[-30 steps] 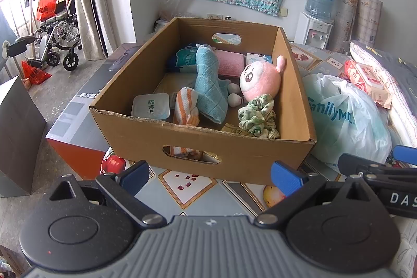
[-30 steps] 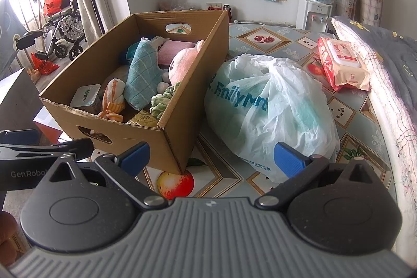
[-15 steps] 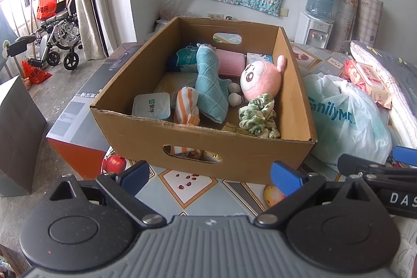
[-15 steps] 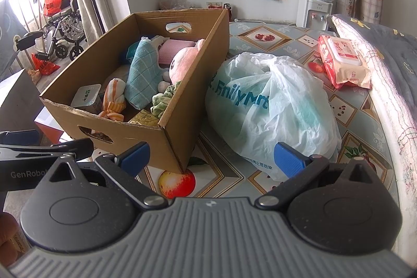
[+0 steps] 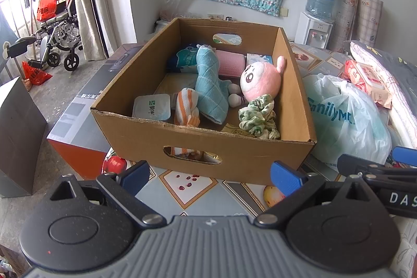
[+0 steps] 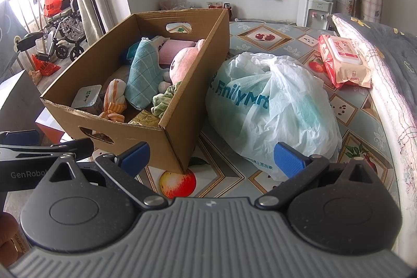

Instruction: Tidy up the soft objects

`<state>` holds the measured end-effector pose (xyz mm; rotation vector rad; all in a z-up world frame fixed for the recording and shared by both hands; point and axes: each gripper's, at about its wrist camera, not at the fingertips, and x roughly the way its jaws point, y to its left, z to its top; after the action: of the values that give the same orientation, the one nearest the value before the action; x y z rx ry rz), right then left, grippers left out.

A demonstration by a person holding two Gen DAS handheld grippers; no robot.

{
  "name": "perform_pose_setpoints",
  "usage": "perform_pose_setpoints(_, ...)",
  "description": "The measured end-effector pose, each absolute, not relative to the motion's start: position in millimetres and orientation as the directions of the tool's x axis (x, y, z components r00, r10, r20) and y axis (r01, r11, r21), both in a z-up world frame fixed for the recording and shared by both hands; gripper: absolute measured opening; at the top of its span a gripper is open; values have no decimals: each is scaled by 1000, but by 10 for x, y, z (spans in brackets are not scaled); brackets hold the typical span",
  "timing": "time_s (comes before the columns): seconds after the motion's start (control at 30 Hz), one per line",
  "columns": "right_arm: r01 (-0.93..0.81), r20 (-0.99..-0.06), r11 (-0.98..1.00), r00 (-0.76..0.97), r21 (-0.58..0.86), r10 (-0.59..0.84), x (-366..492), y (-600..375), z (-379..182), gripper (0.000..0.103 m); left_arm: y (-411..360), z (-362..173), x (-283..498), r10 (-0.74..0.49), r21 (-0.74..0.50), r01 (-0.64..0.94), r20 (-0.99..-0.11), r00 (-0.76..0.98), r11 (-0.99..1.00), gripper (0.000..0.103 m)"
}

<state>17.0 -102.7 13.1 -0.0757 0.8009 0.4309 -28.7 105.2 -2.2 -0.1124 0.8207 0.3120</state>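
Note:
An open cardboard box [image 5: 206,147] [image 6: 179,129] stands on the patterned table. In it lie a pink plush toy [image 5: 260,81] [image 6: 182,63], a light blue cloth [image 5: 209,87] [image 6: 142,74], an orange striped cloth [image 5: 186,110] [image 6: 114,98], a green crumpled cloth [image 5: 258,116] [image 6: 166,98], a pink towel [image 5: 230,63] and a white packet [image 5: 151,106]. My left gripper [image 5: 211,175] is open and empty, in front of the box's near wall. My right gripper [image 6: 211,156] is open and empty, near the box's right corner.
A full white plastic bag [image 6: 273,106] [image 5: 346,116] lies right of the box. A wet-wipes pack [image 6: 344,59] sits further back by folded bedding [image 6: 385,74]. A grey and orange carton [image 5: 75,121] stands left of the table. A water dispenser [image 5: 316,17] is by the wall.
Both grippers have stayed almost still and open; the right wrist view has shifted very slightly. Nothing in the box has moved.

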Motion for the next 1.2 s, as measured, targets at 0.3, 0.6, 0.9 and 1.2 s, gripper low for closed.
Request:
perform_pose_setpoints(0.3,-402,-709,911,614,96,346,173,-1031,134,102,1052,-19,-288,231,23,-316,-733,640,948,100)
perform_pose_setpoints(0.6,-401,-709,911,614,97,346,175,-1034,137,102,1054,-14,-285,230,22,-316,-733,640,949,100)
perform_pose_setpoints(0.9,-400,-711,911,612,98,345,160,-1015,141,102,1054,-13,-288,231,22,-317,-734,639,948,100)
perform_pose_setpoints(1.2,-400,-711,911,612,99,346,160,-1016,138,102,1061,-8,-288,231,22,-317,-734,639,948,100)
